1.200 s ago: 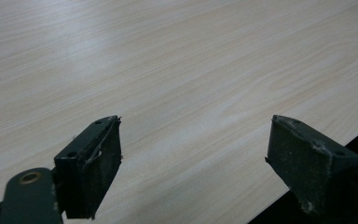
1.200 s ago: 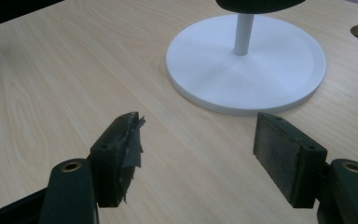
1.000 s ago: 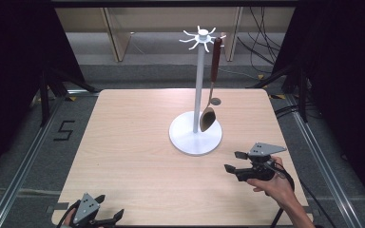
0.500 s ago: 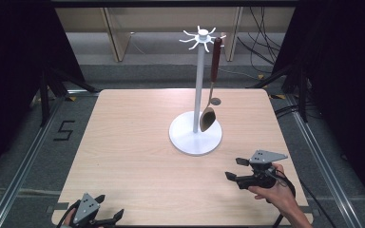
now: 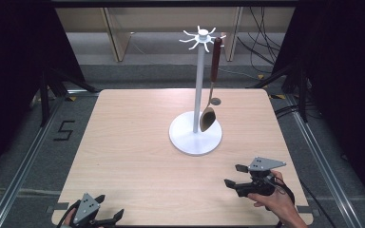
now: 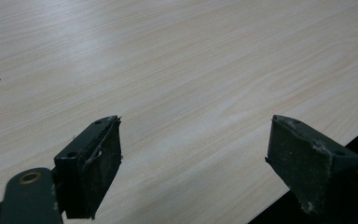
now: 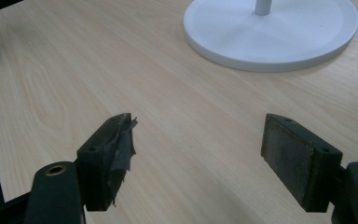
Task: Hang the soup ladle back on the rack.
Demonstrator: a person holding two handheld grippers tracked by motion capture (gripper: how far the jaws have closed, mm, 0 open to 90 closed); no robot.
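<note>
a white stand [image 5: 198, 128] sits right of centre on the pale wooden desk [image 5: 123, 156], and a wooden spoon [image 5: 209, 109] hangs from a hook at its top, bowl just above the round base. the right gripper [image 5: 233, 175], jaws wide apart and empty, hovers near the front right edge. the left gripper [image 5: 108, 209], jaws also apart and empty, is at the front left corner.

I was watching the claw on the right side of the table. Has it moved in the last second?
Yes. The right claw has pulled back toward the person's table edge, away from the stand's white base.
</note>
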